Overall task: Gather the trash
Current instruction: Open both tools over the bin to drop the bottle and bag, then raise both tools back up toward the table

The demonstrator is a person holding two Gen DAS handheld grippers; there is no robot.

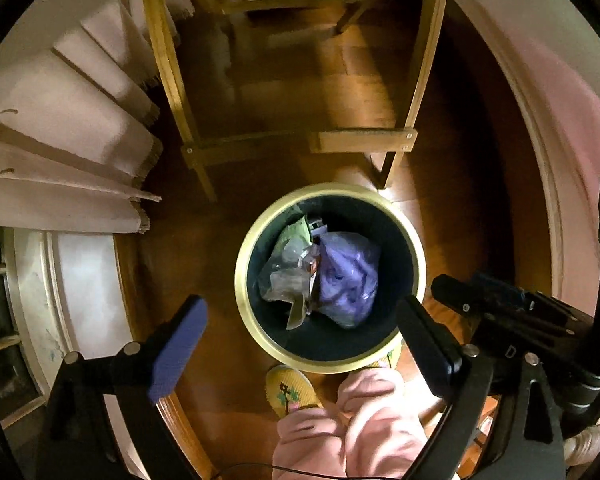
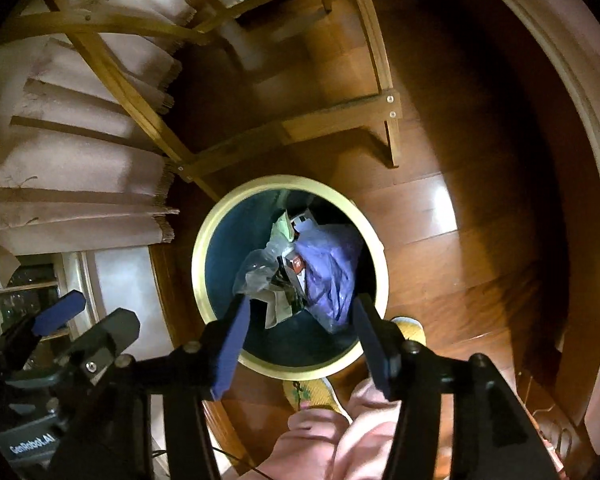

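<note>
The trash [image 1: 324, 276], a purple plastic bag beside a clear crumpled bag with paper scraps and packaging, lies down inside the round bin [image 1: 256, 320] on the wooden floor [image 1: 452, 208], so I judge the drop-in step is just finished. My left gripper [image 1: 300, 344] hangs above the near rim with its fingers [image 1: 178, 354] spread wide and nothing between them; my right gripper [image 2: 298, 344] points into the bin mouth, its fingers [image 2: 230, 350] also apart and gripping nothing, though the clear bag shows just past its left tip. Next I would lift both straight up and go looking for more rubbish, or close on the bag edges if the liner has to come out; I cannot tell which yet. Room is tight: the bin's pale rim rings the fingers, a wooden chair frame [image 1: 172, 92] stands just beyond the far rim, hanging cloth [image 1: 72, 152] lies off to the left, and a yellow slipper [image 1: 294, 390] and pink trouser leg [image 1: 364, 420] sit right against the near side.
</note>
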